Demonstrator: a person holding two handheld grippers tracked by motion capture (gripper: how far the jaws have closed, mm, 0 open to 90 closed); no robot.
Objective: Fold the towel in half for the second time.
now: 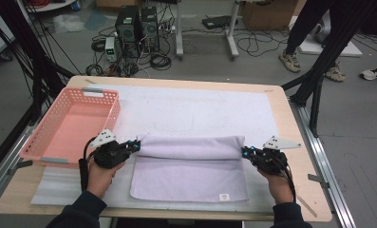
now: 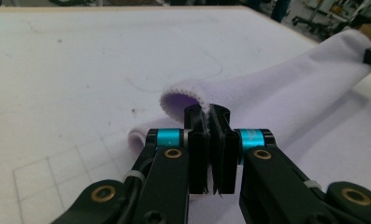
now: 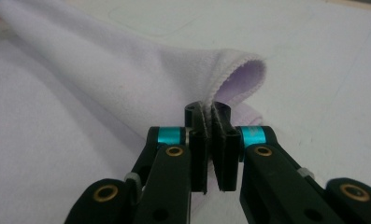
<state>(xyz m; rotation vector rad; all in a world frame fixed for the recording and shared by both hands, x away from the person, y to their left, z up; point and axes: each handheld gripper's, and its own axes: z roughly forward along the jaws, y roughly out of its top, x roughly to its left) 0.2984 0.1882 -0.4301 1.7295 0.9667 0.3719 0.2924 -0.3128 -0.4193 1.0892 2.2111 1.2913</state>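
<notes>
High view: a person at a tabletop [image 1: 290, 118] works a lavender towel [image 1: 191, 175] lying on a white mat [image 1: 200, 109], a gripper in each hand. The left gripper [image 1: 137, 145] holds the towel's far left corner, the right gripper [image 1: 244, 152] its far right corner. The far edge has been lifted and rolled toward the person, forming a soft ridge between the two grippers, while the near half lies flat with a small label [image 1: 224, 196] at its near right corner. A pink basket [image 1: 72, 118] stands empty at the left of the tabletop, just beside the left gripper.

Left gripper view: the left gripper [image 2: 210, 112] has its jaws pressed nearly together on the towel's stitched hem, the towel [image 2: 286, 93] curling open just beyond them and stretching away toward the other gripper at the upper right.

Right gripper view: the right gripper [image 3: 210, 109] shows the same hold, its jaws squeezed on the hem, with the towel [image 3: 103, 84] looping above the jaws and running off to the upper left.

By the look of it, the first fold is roughly half done: both far corners are secured and carried part of the way over, but the lifted edge has not yet met the near edge. Laying it down, any further folding, and perhaps a move into the basket appear to remain.
</notes>
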